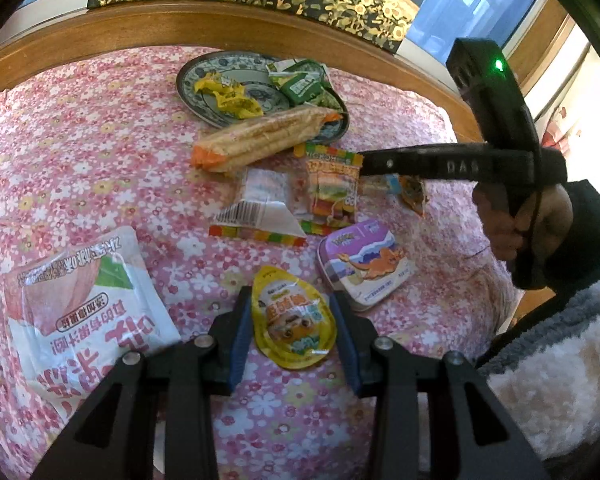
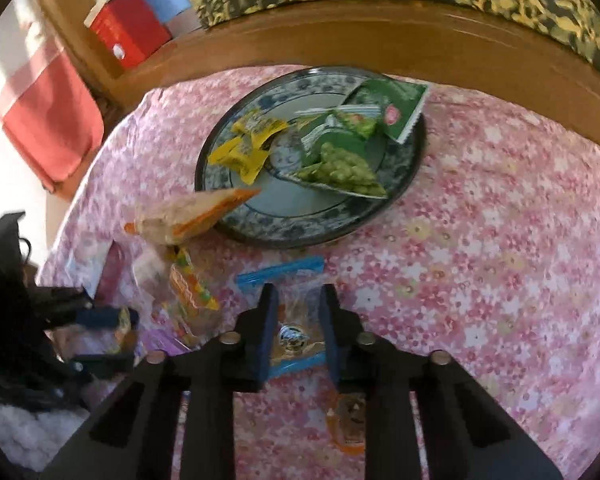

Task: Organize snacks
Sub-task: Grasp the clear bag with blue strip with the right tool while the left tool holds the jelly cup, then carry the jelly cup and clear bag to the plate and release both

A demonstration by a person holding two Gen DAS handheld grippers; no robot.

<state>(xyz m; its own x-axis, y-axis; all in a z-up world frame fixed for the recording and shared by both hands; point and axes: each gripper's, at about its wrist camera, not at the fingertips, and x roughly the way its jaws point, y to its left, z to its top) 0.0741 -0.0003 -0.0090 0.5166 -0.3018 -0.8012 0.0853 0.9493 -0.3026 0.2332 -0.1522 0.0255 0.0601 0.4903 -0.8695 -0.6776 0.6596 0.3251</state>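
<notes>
My left gripper is shut on a yellow teardrop snack packet, its blue pads against both sides. My right gripper is shut on a clear packet with blue ends low over the floral cloth. From the left wrist view the right gripper reaches in from the right. A blue patterned plate at the back holds yellow wrappers and green packets. A long cracker pack with orange ends leans on the plate's near rim.
On the pink floral cloth lie a burger gummy packet, a clear barcoded packet, a purple tin, a large white-pink pouch and an orange packet. A wooden rail borders the back.
</notes>
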